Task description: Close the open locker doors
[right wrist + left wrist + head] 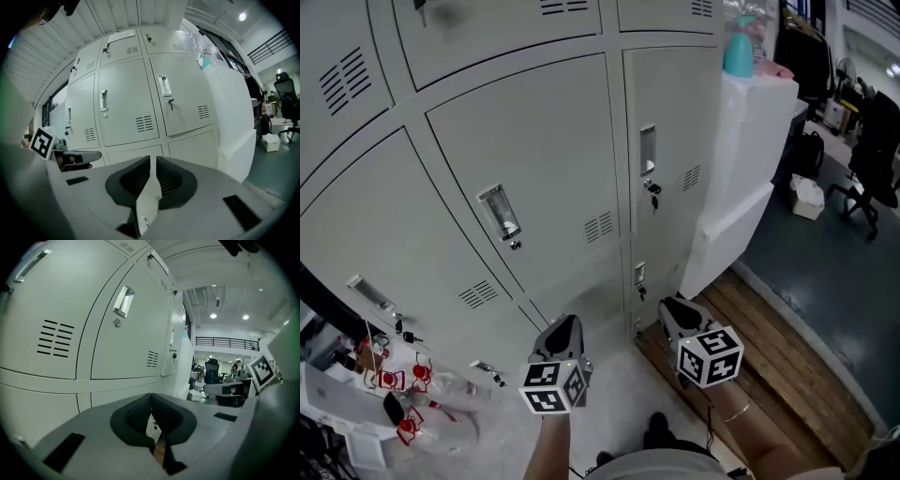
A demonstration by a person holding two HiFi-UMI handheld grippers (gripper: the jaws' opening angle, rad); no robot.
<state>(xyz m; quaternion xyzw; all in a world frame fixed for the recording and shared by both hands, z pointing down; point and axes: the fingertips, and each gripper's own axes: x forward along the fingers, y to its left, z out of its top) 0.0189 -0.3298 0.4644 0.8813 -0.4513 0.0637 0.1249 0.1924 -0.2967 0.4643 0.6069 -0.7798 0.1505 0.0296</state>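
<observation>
left gripper (566, 326) jaws closed together, empty; right gripper (673, 306) jaws a narrow slit apart, empty. both clear of the locker doors (534, 159) ahead. every door seen sits flush; task judged near complete, far-left edge unclear.

Head view: top locker row (502, 37) cut off at upper edge; clutter (403, 394) at my left cropped, too small to identify.

Right tool (152, 161), jaws narrowly apart and empty, before closed locker doors (124, 105).
</observation>
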